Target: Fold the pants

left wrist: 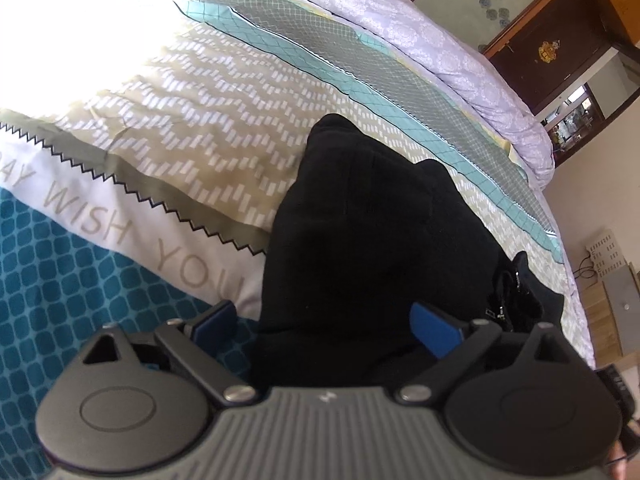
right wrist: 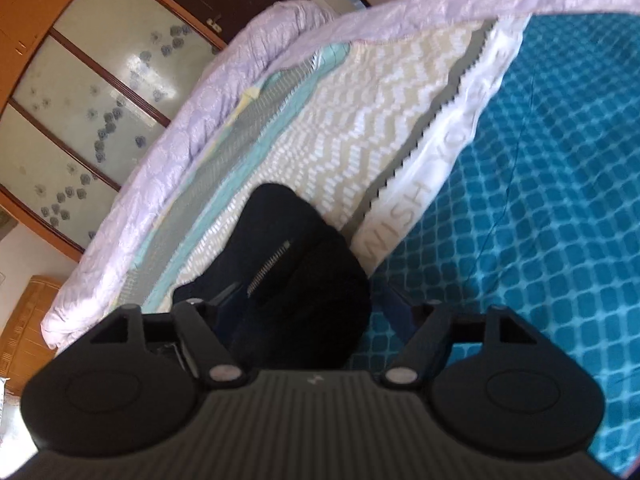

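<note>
The black pants [left wrist: 372, 240] lie bunched on the patterned bedspread [left wrist: 192, 128], right in front of my left gripper [left wrist: 326, 322]. Its blue pads [left wrist: 436, 332] stand wide apart with the near end of the cloth between them, not pinched. In the right wrist view the same pants [right wrist: 296, 280], with a metal zipper [right wrist: 268, 266] showing, fill the gap of my right gripper [right wrist: 316, 312]. Its fingers are spread wide on either side of the cloth.
A rolled lilac quilt [left wrist: 460, 52] [right wrist: 168, 152] runs along the bed's far edge. A teal-checked part of the sheet [right wrist: 540, 200] lies to one side. A wardrobe with frosted flowered doors [right wrist: 92, 92] and a dark door [left wrist: 552, 52] stand beyond the bed.
</note>
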Action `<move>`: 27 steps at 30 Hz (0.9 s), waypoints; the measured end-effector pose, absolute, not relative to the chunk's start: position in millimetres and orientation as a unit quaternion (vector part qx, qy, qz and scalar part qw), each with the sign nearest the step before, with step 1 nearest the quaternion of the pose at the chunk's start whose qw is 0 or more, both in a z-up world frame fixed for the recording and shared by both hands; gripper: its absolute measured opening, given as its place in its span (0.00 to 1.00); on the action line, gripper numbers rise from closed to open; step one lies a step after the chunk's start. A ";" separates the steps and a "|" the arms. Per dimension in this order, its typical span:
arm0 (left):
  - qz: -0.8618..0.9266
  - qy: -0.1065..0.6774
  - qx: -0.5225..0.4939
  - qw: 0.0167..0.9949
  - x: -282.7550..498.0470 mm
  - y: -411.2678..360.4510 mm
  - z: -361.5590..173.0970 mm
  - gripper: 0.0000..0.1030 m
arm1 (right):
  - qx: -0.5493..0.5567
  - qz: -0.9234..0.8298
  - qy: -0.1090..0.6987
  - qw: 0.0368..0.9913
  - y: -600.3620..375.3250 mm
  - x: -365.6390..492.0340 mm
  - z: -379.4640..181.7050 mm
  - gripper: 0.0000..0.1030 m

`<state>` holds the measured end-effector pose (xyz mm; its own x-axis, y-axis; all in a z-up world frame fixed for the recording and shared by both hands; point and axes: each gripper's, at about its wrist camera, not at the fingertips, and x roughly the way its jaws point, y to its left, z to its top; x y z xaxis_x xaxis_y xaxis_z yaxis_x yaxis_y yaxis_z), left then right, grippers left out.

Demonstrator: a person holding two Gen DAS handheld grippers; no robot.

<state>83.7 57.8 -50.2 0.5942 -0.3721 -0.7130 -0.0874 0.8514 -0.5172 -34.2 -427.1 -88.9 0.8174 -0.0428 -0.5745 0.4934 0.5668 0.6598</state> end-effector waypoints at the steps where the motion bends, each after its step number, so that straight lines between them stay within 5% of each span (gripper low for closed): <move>1: -0.087 0.444 -0.267 0.851 84.6 58.0 -50.2 0.89 | 0.437 -0.160 0.263 0.845 -424.9 -30.8 -92.6 0.76; 10: -0.069 0.451 -0.247 0.855 91.6 57.4 -53.0 0.23 | 0.402 -0.134 0.281 0.861 -404.9 -4.7 -81.8 0.74; 14: -0.072 0.460 -0.270 0.843 92.9 70.1 -49.5 0.17 | 0.425 -0.156 0.306 0.837 -416.5 1.4 -92.6 0.26; 27: -0.092 0.422 -0.299 0.851 25.1 130.7 11.5 0.15 | 0.452 -0.093 0.243 0.853 -400.1 -85.5 -15.6 0.20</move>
<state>25.1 130.7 11.5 0.6264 -0.4101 -0.6630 -0.0955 0.8037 -0.5874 -85.5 -400.1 -15.6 0.8646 0.0604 -0.4988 0.3785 0.5745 0.7257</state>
